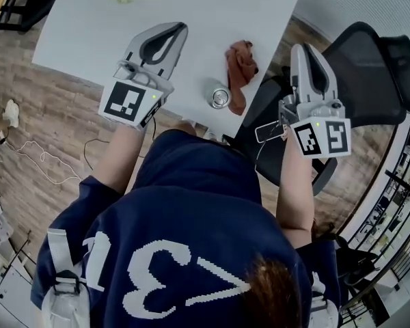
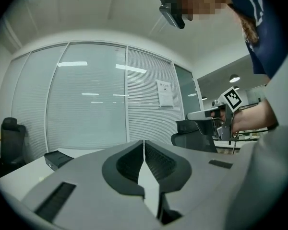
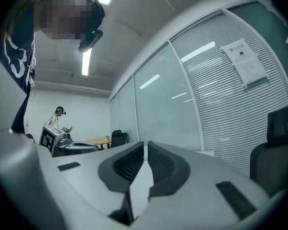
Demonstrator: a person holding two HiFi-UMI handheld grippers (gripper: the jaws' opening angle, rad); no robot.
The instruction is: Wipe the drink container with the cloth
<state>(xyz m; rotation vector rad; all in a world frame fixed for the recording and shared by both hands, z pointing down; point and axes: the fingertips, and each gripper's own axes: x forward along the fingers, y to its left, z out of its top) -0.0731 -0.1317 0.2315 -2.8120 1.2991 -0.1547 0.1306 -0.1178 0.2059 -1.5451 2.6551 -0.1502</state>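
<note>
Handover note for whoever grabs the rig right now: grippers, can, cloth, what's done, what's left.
Left gripper: shut, empty, raised over the table.
Right gripper: jaws all but together, empty, raised off the table's edge, by the black chair.
Drink can: upright by the table's near edge, not held.
Cloth: crumpled right beside the can, not held.
Done: can't tell whether the can was wiped.
Left: if not, probably steady the can with one gripper, take the cloth with the other, wipe.
</note>
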